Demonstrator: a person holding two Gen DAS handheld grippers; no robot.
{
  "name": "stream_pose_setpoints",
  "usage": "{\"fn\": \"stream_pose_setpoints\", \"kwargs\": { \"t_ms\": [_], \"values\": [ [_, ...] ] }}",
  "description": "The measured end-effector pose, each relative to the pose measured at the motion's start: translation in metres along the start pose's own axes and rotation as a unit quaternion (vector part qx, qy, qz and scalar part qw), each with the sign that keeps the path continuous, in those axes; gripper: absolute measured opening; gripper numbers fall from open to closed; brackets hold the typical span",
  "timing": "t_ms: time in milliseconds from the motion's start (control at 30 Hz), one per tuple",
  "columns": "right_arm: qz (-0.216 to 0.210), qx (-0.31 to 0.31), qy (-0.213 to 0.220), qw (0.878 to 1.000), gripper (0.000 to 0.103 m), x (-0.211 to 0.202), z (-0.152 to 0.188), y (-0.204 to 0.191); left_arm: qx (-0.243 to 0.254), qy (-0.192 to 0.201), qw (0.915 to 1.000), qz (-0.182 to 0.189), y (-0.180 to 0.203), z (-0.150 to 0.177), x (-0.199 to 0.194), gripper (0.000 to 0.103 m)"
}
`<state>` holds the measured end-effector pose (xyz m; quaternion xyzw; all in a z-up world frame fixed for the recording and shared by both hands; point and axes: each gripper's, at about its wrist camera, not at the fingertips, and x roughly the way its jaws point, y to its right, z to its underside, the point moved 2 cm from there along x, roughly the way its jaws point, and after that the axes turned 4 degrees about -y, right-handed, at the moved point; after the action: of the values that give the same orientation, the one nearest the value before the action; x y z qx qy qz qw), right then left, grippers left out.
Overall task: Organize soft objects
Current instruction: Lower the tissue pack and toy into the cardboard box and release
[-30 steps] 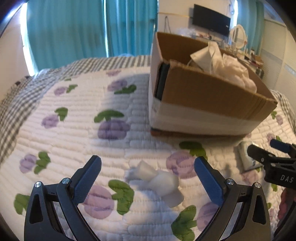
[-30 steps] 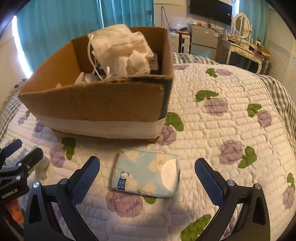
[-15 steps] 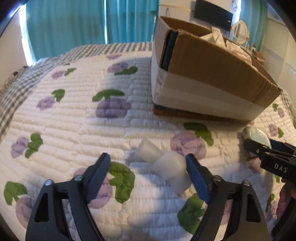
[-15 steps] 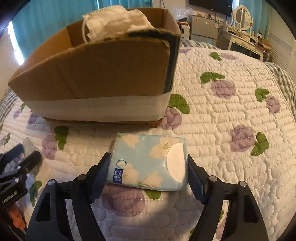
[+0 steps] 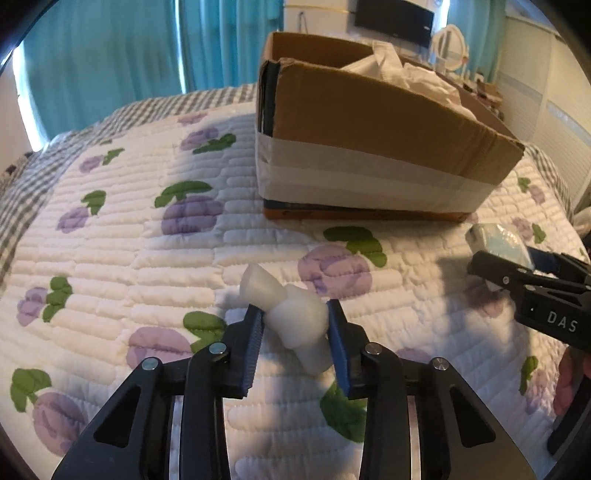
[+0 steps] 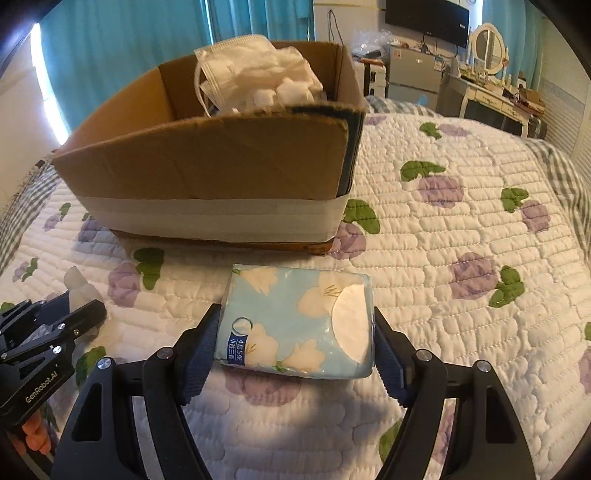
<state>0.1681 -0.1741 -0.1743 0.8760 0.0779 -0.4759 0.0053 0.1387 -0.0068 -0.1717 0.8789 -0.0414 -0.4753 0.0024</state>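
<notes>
A white foam piece (image 5: 266, 286) lies on the flowered quilt in front of an open cardboard box (image 5: 369, 147). My left gripper (image 5: 293, 312) has its jaws closing on the foam, and both blue pads touch its thick middle. A light-blue flowered tissue pack (image 6: 306, 306) lies flat before the box (image 6: 207, 162). My right gripper (image 6: 296, 314) is shut on it, one pad against each short side. White masks and wadded soft items (image 6: 255, 77) fill the box. Each gripper shows at the edge of the other's view: the right gripper (image 5: 509, 258) and the left gripper (image 6: 83, 301).
The quilt (image 6: 461, 221) covers a bed with a grey checked border (image 5: 22, 192). Teal curtains (image 5: 110, 55) hang behind. A dresser with a round mirror (image 6: 487, 44) and a wall screen (image 6: 428, 14) stand at the far right.
Both grippers' jaws came in from wide open. The left pads now touch the foam piece and the right pads hold the tissue pack's sides.
</notes>
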Motion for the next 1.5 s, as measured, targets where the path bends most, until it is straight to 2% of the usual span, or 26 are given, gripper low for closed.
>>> {"fn": "stream_pose_setpoints", "kwargs": {
  "t_ms": [333, 567, 833, 1067, 1167, 1367, 1500],
  "values": [
    [-0.013, -0.01, 0.032, 0.999, 0.075, -0.047, 0.019, -0.013, -0.002, 0.003, 0.9999, 0.01, 0.0, 0.003, -0.027, 0.031],
    [-0.022, -0.014, 0.046, 0.999, 0.075, -0.078, 0.032, -0.024, 0.004, 0.027, 0.9995, 0.017, 0.009, 0.009, -0.06, 0.031],
    [-0.028, -0.019, 0.072, 0.997, 0.075, -0.12, 0.031, -0.027, 0.014, 0.062, 0.9976, 0.028, 0.017, 0.004, -0.107, 0.031],
    [-0.027, -0.042, 0.115, 0.992, 0.075, -0.167, 0.006, -0.029, 0.03, 0.102, 0.9935, 0.039, 0.027, -0.018, -0.145, 0.031],
    [-0.031, -0.046, 0.131, 0.99, 0.075, -0.18, -0.013, -0.028, 0.047, 0.122, 0.991, 0.031, 0.033, -0.037, -0.155, 0.031],
    [-0.024, -0.061, 0.157, 0.985, 0.075, -0.187, -0.059, -0.026, 0.061, 0.141, 0.9878, 0.025, 0.034, -0.078, -0.154, 0.031],
    [-0.022, -0.067, 0.164, 0.984, 0.075, -0.178, -0.091, -0.023, 0.064, 0.162, 0.9836, 0.047, 0.033, -0.111, -0.141, 0.032]
  ]
}}
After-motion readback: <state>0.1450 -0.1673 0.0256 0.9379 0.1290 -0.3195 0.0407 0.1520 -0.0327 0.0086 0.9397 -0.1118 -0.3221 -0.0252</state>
